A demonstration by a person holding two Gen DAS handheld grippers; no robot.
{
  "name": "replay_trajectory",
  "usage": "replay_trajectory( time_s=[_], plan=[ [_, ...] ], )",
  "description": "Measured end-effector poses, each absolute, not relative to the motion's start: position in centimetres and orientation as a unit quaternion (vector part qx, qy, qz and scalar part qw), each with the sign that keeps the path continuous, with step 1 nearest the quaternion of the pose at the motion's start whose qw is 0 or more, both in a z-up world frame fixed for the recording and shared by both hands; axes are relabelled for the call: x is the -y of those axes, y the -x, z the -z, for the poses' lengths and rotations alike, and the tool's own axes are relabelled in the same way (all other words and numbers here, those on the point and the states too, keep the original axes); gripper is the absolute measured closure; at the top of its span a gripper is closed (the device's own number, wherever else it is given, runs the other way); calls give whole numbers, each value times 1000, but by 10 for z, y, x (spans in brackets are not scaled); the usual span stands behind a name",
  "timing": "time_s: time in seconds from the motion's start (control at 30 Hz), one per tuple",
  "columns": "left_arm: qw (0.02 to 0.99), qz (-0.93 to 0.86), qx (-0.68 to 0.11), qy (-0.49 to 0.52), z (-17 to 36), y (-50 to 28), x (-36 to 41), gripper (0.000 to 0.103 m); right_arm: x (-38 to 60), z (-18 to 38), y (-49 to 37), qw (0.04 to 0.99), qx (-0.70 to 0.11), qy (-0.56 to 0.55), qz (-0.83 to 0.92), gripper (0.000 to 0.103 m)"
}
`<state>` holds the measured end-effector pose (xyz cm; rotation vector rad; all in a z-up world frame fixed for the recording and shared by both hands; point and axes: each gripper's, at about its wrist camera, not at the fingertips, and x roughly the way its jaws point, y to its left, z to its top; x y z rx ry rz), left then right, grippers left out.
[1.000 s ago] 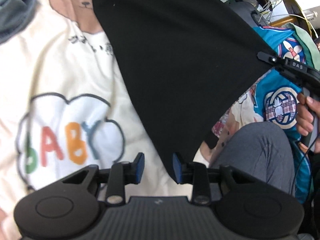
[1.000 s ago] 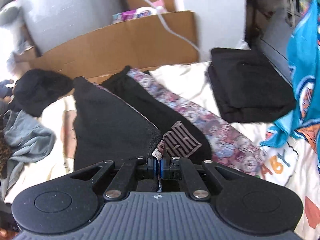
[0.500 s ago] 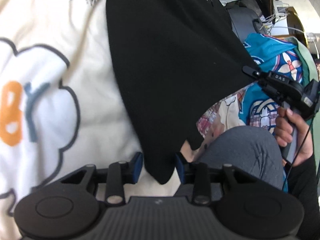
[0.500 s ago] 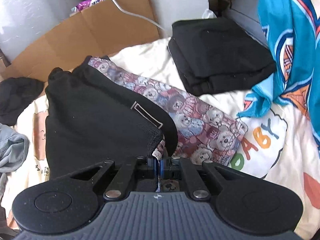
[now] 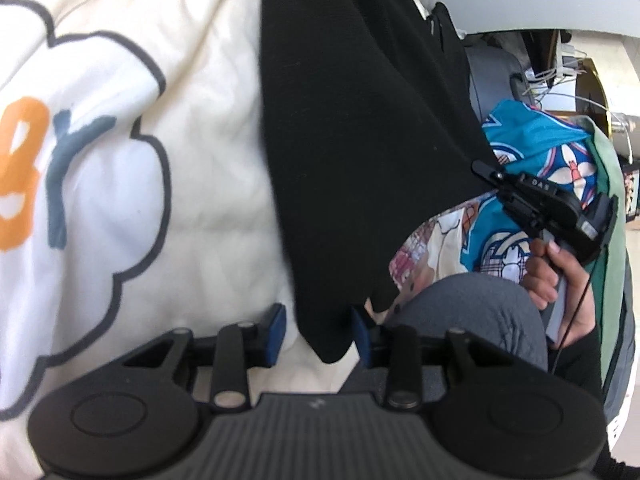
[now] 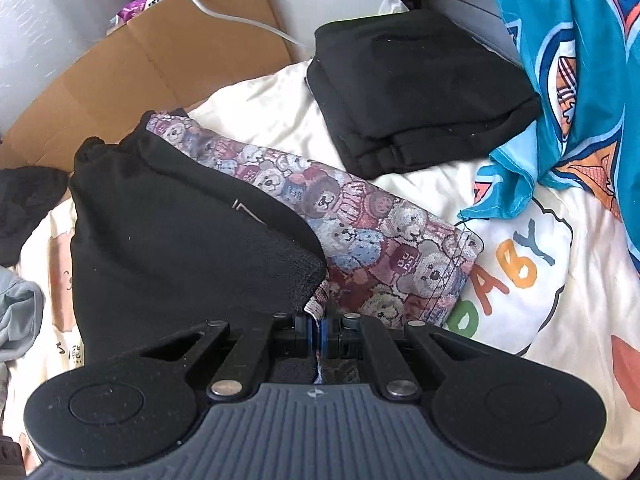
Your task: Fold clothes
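Garment (image 6: 180, 248), black outside with a teddy-bear lining, lies on a cream quilt (image 6: 568, 280) and is held up at one corner. The right tool (image 6: 318, 330) has its fingers pressed together on that corner, where black cloth and lining edge meet at 12 o'clock from the tool body. From there the black layer runs out toward 10 o'clock, and the bear lining (image 6: 376, 240) spreads flat toward 1 o'clock. Past the lining, at 1 o'clock, sits a folded black pile (image 6: 412, 92); a blue printed cloth (image 6: 572, 80) hangs at 2 o'clock, and cardboard (image 6: 152, 64) stands at 11 o'clock beyond the bed.

In the left wrist view the left tool (image 5: 318, 330) is spread, its blue fingertips (image 5: 276, 332) apart with a hanging point of the garment (image 5: 360, 140) between them; whether the cloth touches either pad is unclear. The black sheet rises from that point toward 12 o'clock. At 3 o'clock the right tool (image 5: 486, 170) pinches the cloth's far corner, gripped by a hand (image 5: 556, 280). A grey-clad knee (image 5: 472, 316) sits at 2 o'clock, the quilt (image 5: 120, 160) at 10 o'clock.
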<state>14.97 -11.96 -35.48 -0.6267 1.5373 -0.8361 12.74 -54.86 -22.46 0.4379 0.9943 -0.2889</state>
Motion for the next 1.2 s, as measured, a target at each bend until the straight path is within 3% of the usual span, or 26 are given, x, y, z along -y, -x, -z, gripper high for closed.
replay_trajectory(
  time_s=[0.27, 0.37, 0.4, 1.2],
  plan=[
    [598, 368, -650, 290, 358, -142, 136, 66, 554, 230, -130, 844, -475, -204, 142, 101],
    [599, 380, -642, 293, 358, -142, 143, 79, 561, 231, -132, 843, -477, -203, 147, 101],
    [598, 386, -638, 295, 357, -142, 146, 93, 564, 231, -133, 842, -477, -203, 148, 101],
    [571, 451, -632, 268, 353, -148, 214, 96, 631, 250, -145, 823, -490, -228, 176, 101]
  ],
)
